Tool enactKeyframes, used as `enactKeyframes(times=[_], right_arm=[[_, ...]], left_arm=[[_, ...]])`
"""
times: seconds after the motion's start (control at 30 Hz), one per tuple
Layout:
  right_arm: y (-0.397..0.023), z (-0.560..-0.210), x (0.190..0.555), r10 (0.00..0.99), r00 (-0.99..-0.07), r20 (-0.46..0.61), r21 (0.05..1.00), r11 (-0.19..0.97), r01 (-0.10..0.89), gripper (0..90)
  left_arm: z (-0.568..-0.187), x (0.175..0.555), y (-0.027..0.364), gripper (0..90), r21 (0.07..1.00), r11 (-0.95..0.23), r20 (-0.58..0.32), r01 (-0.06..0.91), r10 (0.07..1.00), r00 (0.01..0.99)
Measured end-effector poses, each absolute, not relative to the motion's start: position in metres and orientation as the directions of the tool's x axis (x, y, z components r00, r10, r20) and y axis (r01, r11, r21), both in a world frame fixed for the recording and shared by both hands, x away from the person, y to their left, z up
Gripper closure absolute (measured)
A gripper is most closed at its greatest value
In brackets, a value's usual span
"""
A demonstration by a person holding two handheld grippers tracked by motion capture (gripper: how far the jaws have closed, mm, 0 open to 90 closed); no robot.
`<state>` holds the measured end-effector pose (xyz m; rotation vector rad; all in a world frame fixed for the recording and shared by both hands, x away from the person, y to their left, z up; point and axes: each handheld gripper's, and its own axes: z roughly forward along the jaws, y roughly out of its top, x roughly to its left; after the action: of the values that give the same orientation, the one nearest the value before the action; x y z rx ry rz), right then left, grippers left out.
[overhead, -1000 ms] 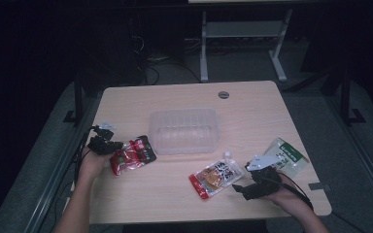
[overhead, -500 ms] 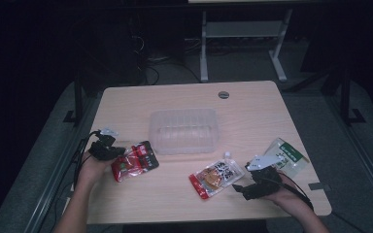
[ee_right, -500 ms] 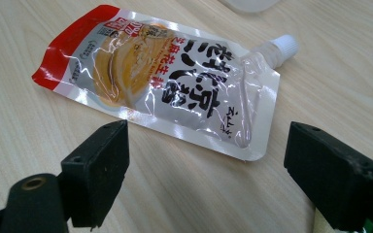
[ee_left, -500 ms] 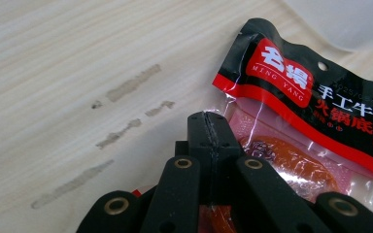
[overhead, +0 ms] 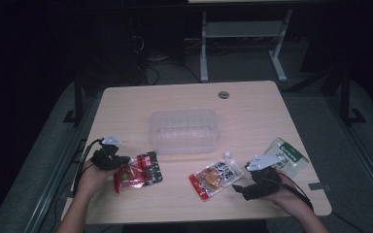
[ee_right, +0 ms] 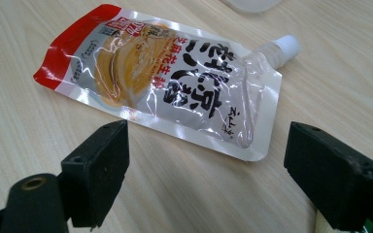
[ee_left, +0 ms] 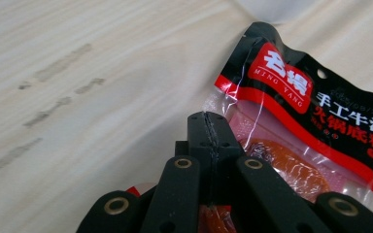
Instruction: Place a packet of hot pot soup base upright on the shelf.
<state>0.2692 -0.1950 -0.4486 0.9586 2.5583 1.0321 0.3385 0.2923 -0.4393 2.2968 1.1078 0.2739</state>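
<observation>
Jaws of my left gripper (overhead: 119,164) are clamped on the near edge of the red packet (overhead: 138,171), which lies at the table's (overhead: 175,99) left front, short of the clear tub (overhead: 183,130). Right of it lies the spouted pouch (overhead: 216,175), untouched. My right gripper (overhead: 240,187) rests just beside it, gaping wide with nothing between its jaws.

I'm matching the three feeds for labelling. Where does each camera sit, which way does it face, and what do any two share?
High view: above the person's side, looking forward and down on the light wooden table; forearms enter from below.
Left gripper view: rides the left gripper, whose jaws are shut on the black-and-red plastic sauce packet.
Right gripper view: rides the right gripper, jaws open before the white-and-red spouted pouch.
Shared: the high view shows both packets.
</observation>
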Motion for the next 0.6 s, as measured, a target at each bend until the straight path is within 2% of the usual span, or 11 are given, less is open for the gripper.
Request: enactKeyframes(times=[0.33, 0.5, 0.6], right_arm=[[-0.195, -0.449, 0.269, 0.644, -0.764, 0.034, 0.685, 0.541, 0.487, 16.4], [-0.194, -0.449, 0.269, 0.644, -0.765, 0.032, 0.684, 0.543, 0.486, 16.4], [-0.195, -0.449, 0.269, 0.646, -0.763, 0.035, 0.685, 0.54, 0.489, 16.4]], left_arm=[[-0.438, 0.316, 0.276, 89.7, 0.571, -0.539, -0.061, 0.619, 0.724, 0.687], [-0.422, 0.308, 0.28, 89.7, 0.631, -0.484, -0.079, 0.607, 0.738, 0.67], [-0.416, 0.299, 0.29, 89.7, 0.639, -0.467, -0.06, 0.611, 0.762, 0.645]])
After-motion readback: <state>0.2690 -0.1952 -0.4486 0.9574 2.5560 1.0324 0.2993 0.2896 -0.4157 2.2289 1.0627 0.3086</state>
